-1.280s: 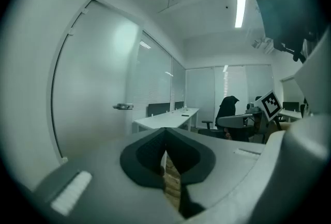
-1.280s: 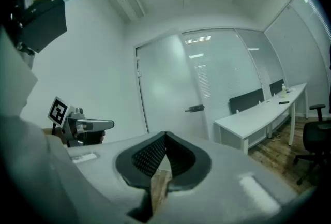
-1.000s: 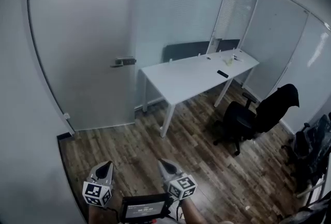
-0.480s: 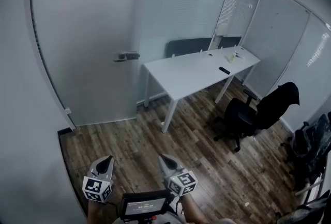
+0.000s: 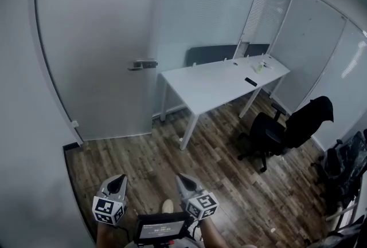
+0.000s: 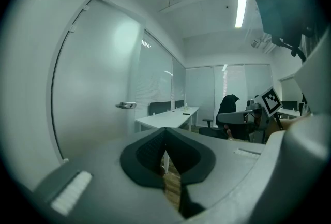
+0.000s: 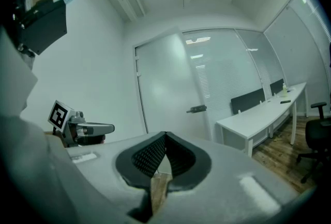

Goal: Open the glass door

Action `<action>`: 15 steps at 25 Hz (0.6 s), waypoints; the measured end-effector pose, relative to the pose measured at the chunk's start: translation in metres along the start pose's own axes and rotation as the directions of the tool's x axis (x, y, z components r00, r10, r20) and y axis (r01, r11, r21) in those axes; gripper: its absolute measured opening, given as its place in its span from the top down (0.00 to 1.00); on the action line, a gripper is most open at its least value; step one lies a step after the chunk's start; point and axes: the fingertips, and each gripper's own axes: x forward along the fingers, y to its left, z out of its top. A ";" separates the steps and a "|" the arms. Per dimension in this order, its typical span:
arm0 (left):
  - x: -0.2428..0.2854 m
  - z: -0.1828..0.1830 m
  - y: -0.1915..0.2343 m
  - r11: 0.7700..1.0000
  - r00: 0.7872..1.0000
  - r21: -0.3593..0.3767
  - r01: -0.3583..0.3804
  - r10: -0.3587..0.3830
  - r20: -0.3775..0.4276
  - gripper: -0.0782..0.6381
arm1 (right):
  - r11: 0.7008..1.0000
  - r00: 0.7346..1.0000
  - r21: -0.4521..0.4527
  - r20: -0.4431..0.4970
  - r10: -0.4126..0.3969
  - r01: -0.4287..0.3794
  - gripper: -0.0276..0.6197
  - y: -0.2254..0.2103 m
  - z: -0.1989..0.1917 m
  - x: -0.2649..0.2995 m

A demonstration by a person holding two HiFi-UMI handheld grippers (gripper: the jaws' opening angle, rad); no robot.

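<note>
The glass door (image 5: 97, 52) at upper left is standing closed, its handle (image 5: 142, 64) untouched. The left gripper (image 5: 117, 182) and right gripper (image 5: 183, 180), both pinched together and empty, are hovering at bottom, so all is remaining.

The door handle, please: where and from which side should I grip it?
Probably the level bar of the door handle, near its free left end. Come straight at the glass door, closing from above and below, since the bar runs level.

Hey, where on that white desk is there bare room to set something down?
The white desk is bare from the end nearest the door handle up to the small black object. Its far corner holds small items.
</note>
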 end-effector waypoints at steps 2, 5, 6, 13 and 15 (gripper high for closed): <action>0.008 0.001 0.006 1.000 1.000 -0.003 -0.007 0.007 -0.001 0.89 | 1.000 1.000 -0.002 0.001 0.003 -0.003 0.95 -0.006 0.002 0.009; 0.026 0.006 0.017 1.000 1.000 0.001 -0.017 0.017 0.003 0.89 | 1.000 1.000 -0.009 0.012 0.011 -0.011 0.95 -0.019 0.008 0.026; 0.033 0.008 0.021 1.000 1.000 0.005 -0.022 0.022 0.005 0.89 | 1.000 1.000 -0.010 0.016 0.012 -0.012 0.95 -0.025 0.011 0.031; 0.081 0.028 0.045 0.999 0.999 0.019 -0.049 0.048 0.013 0.89 | 1.000 1.000 0.000 0.011 0.019 -0.019 0.95 -0.067 0.024 0.074; 0.095 0.033 0.053 0.998 0.998 0.017 -0.059 0.058 0.014 0.89 | 1.000 1.000 -0.003 0.009 0.030 -0.030 0.95 -0.076 0.028 0.088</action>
